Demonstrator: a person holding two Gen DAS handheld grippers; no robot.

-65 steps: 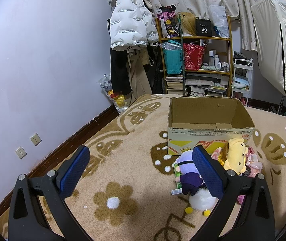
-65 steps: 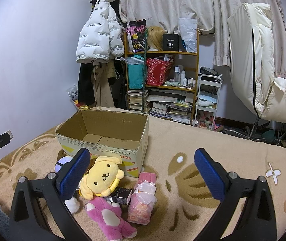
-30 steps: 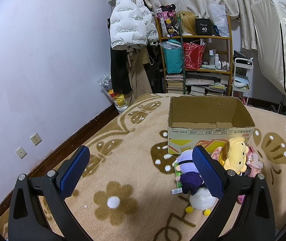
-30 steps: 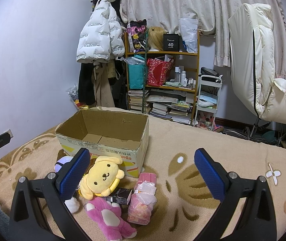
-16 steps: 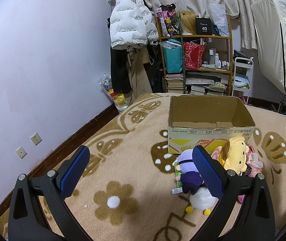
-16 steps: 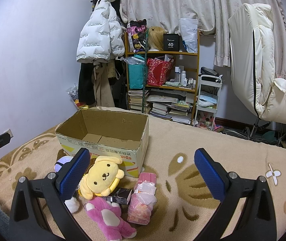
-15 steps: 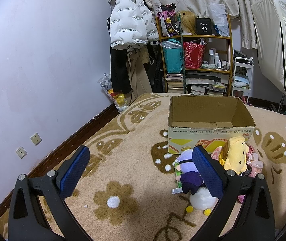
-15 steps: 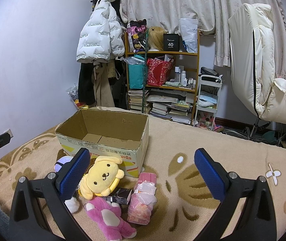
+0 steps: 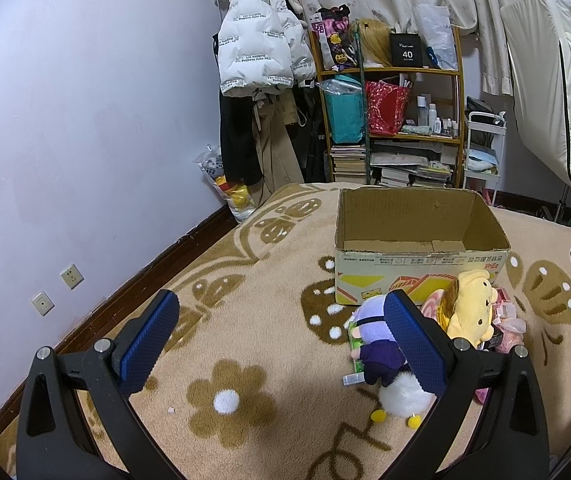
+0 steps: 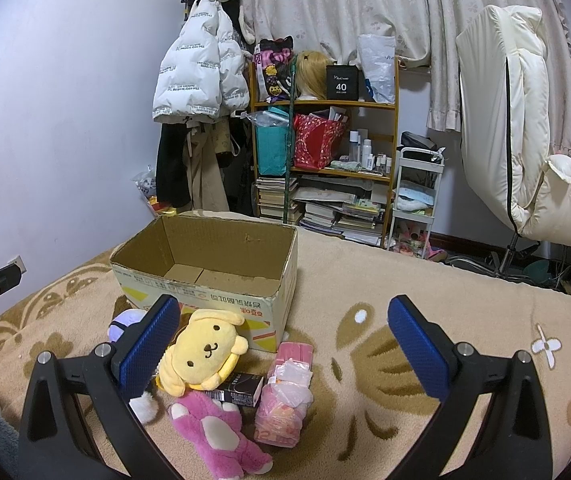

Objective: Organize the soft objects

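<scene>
the left gripper [image 9: 281, 344] hung above the patterned carpet [image 9: 245, 280] with its blue-padded fingers spread wide and nothing between them; the right gripper [image 10: 285, 344] was likewise spread wide and empty. the soft toys lay in a cluster on the carpet, right against the printed front wall of the open cardboard box [image 10: 221, 276], whose long axis ran left to right in the right wrist view and whose mouth faced up. the yellow dog plush [image 10: 201, 354] leaned against that wall, face turned toward the right camera, head up. just in front of it the pink plush [image 10: 215, 436] lay on its back, long axis running from the dog toward the camera, feet nearest the lens. a purple plush [image 9: 373, 340] lay left of the dog, partly hidden by a finger, with a white fluffy toy [image 9: 401, 398] touching its near end. a small black box [image 10: 237, 390] and a pink plastic-wrapped pack [image 10: 285, 392] lay beside the pink plush, the pack's long axis pointing toward the box.
</scene>
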